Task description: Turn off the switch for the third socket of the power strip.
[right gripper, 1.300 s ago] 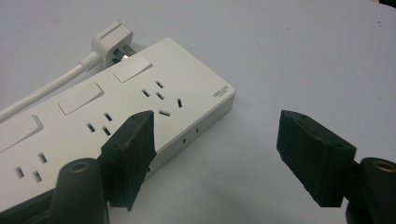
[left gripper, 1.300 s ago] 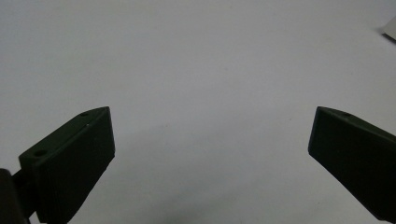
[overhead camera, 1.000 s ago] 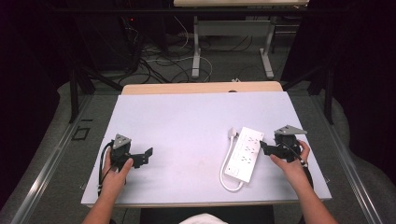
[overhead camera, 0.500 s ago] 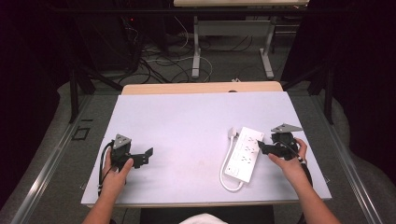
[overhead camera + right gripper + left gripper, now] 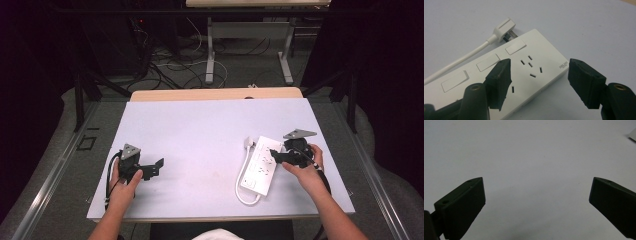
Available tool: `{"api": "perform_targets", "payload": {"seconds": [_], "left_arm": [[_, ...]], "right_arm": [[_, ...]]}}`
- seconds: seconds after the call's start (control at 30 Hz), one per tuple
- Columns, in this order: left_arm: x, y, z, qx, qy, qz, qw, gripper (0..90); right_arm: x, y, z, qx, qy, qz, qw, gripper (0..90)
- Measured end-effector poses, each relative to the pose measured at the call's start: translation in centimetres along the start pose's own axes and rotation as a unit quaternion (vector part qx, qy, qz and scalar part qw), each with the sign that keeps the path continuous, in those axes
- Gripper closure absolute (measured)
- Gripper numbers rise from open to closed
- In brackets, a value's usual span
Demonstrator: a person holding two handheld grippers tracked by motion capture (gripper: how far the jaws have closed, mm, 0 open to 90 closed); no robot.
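A white power strip [image 5: 260, 166] lies flat on the right part of the white table [image 5: 200, 130]. Its plug [image 5: 248, 143] rests beside its far end, and its cable [image 5: 241, 192] loops along its left side. My right gripper [image 5: 276, 156] hovers over the strip's far right part, open, with nothing between its jaws. In the right gripper view the jaws [image 5: 539, 72] straddle the socket holes of the power strip [image 5: 534, 50], with the plug [image 5: 504, 28] and the cable [image 5: 461, 59] beyond. My left gripper [image 5: 159, 166] rests at the table's left, open [image 5: 536, 187] and empty.
A wooden strip [image 5: 215, 94] borders the table's far edge. Past it the floor holds desk legs [image 5: 210, 50] and tangled cables [image 5: 175, 65]. A small white corner [image 5: 633, 134] shows at the upper right of the left gripper view.
My right gripper has slid a little to the left, from beside the power strip to over its edge. The left gripper has stayed put.
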State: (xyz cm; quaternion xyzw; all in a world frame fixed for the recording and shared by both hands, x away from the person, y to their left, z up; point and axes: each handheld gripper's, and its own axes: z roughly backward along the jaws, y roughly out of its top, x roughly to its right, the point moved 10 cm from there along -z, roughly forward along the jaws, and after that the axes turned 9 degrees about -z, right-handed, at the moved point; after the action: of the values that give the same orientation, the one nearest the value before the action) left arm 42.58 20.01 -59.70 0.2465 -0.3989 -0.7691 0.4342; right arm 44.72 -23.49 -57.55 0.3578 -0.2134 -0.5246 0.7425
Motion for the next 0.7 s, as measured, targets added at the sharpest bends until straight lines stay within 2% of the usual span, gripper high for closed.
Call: {"api": "perform_targets", "payload": {"seconds": [0.33,0.7], "left_arm": [[0.0,0.0,0.0,-0.001,-0.001,0.000,1.0000,0.5],[0.0,0.0,0.0,-0.001,-0.001,0.000,1.0000,0.5]], "right_arm": [[-1.2,0.9,-0.6,-0.004,0.022,0.024,0.9995,39.9],[-1.7,1.3,-1.1,-0.020,0.029,0.027,0.9990,41.0]]}}
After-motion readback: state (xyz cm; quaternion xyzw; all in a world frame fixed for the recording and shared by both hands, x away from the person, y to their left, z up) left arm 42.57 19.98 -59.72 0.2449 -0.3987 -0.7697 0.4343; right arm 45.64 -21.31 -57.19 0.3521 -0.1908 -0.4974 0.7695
